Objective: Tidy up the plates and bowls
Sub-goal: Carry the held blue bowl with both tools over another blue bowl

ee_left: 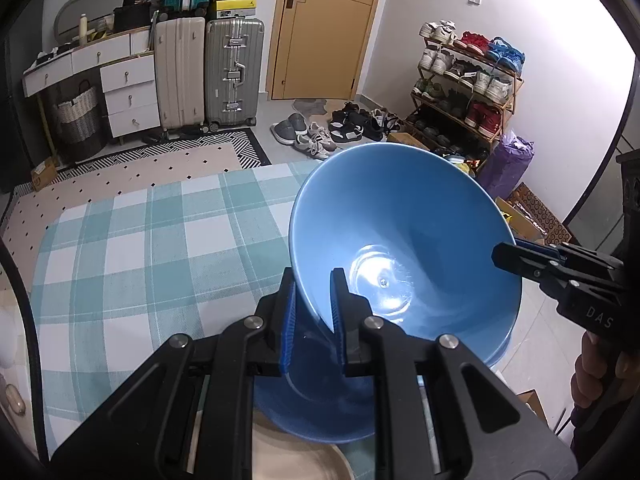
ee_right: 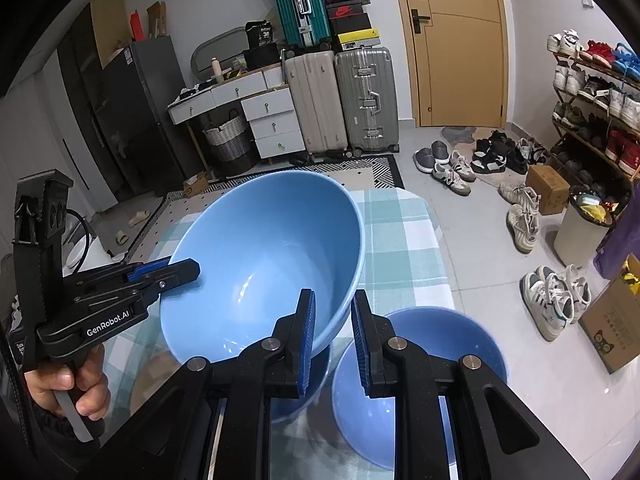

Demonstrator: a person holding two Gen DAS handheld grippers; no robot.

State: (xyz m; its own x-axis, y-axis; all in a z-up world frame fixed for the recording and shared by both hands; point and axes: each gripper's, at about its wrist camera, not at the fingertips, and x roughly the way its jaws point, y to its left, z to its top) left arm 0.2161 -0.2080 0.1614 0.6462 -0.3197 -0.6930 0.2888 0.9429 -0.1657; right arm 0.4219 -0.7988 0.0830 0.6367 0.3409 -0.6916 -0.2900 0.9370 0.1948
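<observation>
Checked tablecloth under blue bowl

Bright, even light; fisheye-warped edges.

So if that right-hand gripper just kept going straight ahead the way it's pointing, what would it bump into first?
Probably the big blue bowl: the right gripper has its jaws open around that bowl's near rim, so the wall sits right between them. The smaller blue bowl lies lower, likely beneath the line.

Suitcases stand beside a door (shoes scattered near it).
</observation>
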